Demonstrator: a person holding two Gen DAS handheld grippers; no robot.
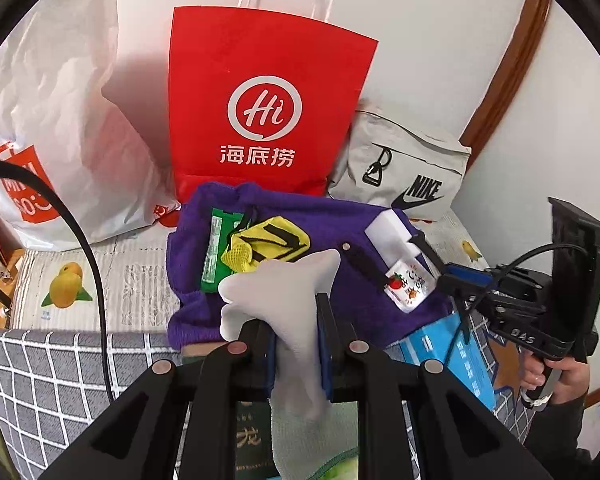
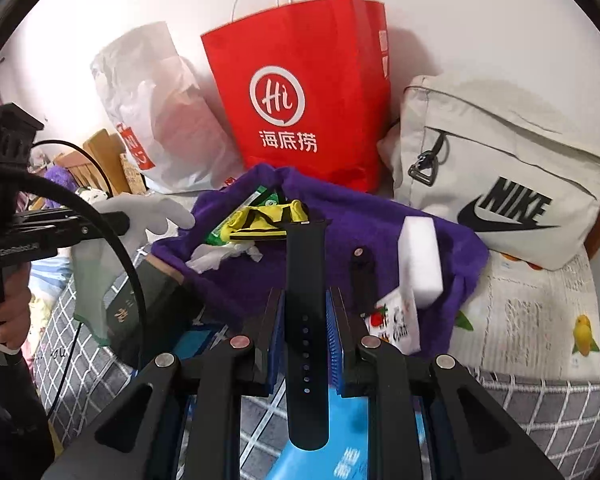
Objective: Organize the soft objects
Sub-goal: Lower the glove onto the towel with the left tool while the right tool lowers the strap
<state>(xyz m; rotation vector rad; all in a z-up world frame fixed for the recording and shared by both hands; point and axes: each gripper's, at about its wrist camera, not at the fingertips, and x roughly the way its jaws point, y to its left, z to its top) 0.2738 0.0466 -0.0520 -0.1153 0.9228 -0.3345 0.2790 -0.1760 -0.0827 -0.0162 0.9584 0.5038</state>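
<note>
My left gripper (image 1: pixel 298 300) is shut on a light grey glove (image 1: pixel 288 292), held above the near edge of a purple towel (image 1: pixel 340 224); the glove also shows in the right wrist view (image 2: pixel 140 212). My right gripper (image 2: pixel 305 292) is shut on a black watch strap (image 2: pixel 306 280), held over the towel (image 2: pixel 360 216). On the towel lie a yellow mesh pouch (image 1: pixel 268 248), a green packet (image 1: pixel 212 256), a white sponge block (image 2: pixel 420 256), a second black strap piece (image 2: pixel 362 276), a small printed packet (image 2: pixel 396 320) and crumpled white tissue (image 2: pixel 220 258).
A red paper bag (image 1: pixel 268 100) stands against the wall behind the towel, a white plastic bag (image 1: pixel 56 120) to its left, a grey Nike bag (image 2: pixel 500 168) to its right. A blue box (image 1: pixel 452 356) and dark green book (image 2: pixel 140 312) lie under the towel's near edge on the checked bedding (image 1: pixel 60 368).
</note>
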